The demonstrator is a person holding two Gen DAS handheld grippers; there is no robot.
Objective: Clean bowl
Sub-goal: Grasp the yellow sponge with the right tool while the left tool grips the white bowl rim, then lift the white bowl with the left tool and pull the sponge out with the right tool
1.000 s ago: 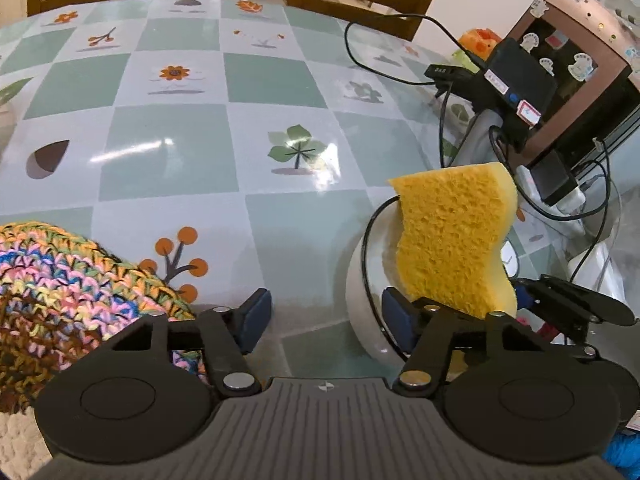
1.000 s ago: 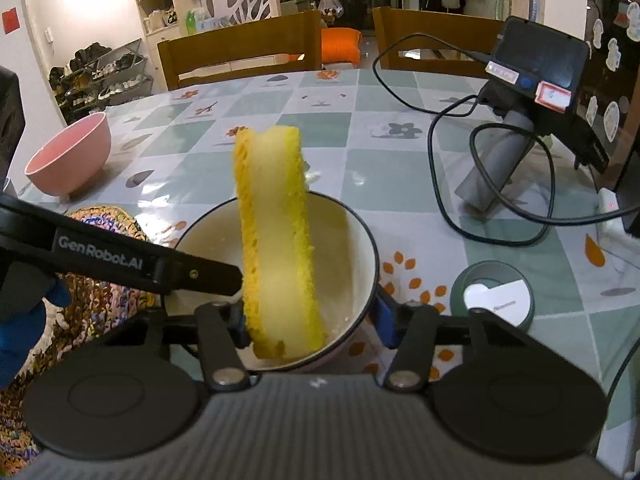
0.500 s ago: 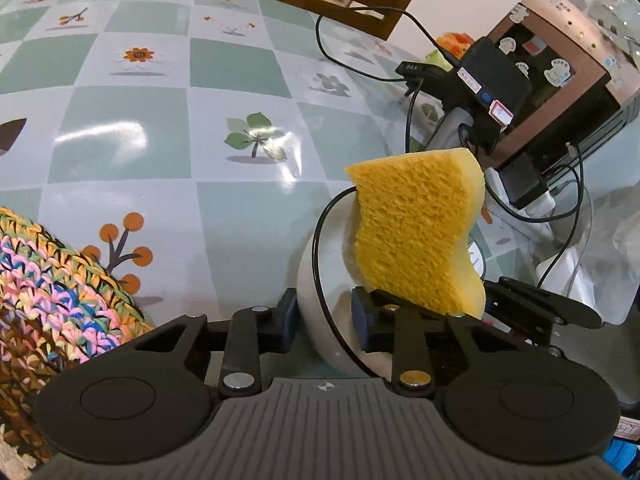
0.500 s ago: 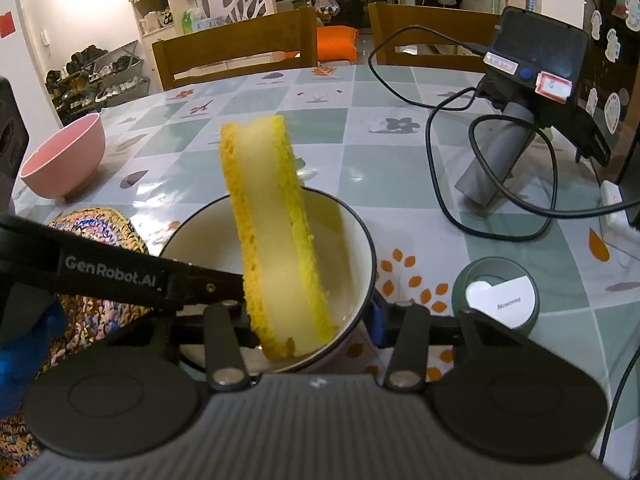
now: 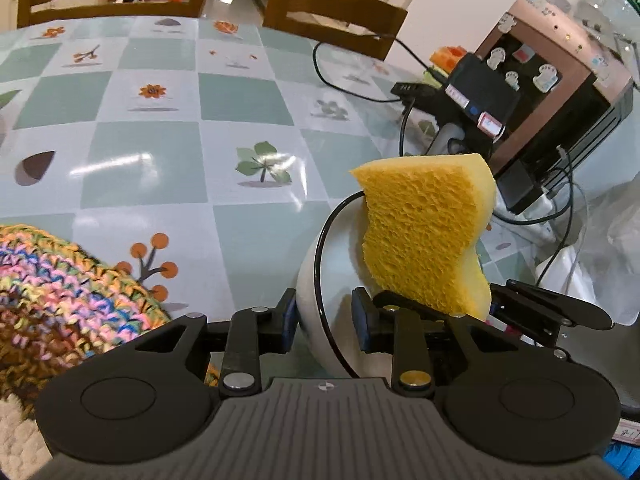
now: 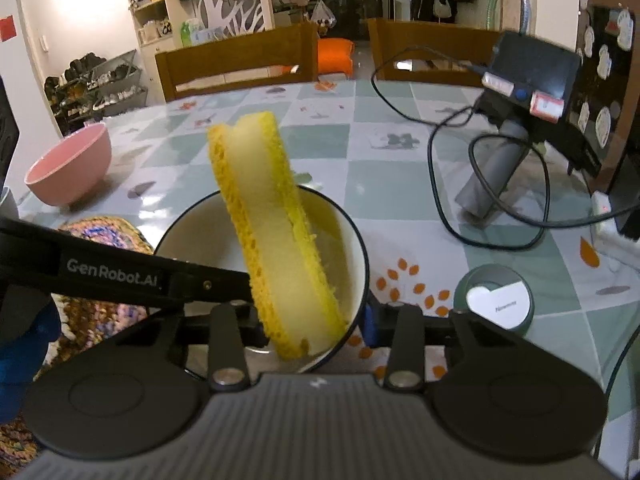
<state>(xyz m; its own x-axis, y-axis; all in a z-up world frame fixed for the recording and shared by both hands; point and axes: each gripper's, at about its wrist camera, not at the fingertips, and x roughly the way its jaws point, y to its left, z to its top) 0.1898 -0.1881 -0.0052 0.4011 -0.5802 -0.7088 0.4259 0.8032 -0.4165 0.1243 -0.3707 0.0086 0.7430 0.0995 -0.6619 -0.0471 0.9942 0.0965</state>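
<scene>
A white bowl with a dark rim [image 6: 192,232] stands on the tablecloth; it also shows in the left wrist view [image 5: 320,280]. My left gripper [image 5: 325,320] is shut on the bowl's rim, one finger outside the wall and one inside. My right gripper [image 6: 312,320] is shut on a yellow sponge [image 6: 272,240], which stands on edge and tilted inside the bowl. The sponge's broad face shows in the left wrist view [image 5: 424,240]. The sponge's lower end is hidden behind the gripper.
A pink bowl [image 6: 68,168] stands at the far left. A colourful crochet mat [image 5: 60,288] lies left of the white bowl. A round white-topped lid [image 6: 496,300], a grey handle with black cables [image 6: 492,184] and a pink appliance [image 5: 560,96] stand to the right. Wooden chairs are behind.
My left gripper closed from wide open onto the bowl's rim. The sponge tilted over to the right inside the bowl.
</scene>
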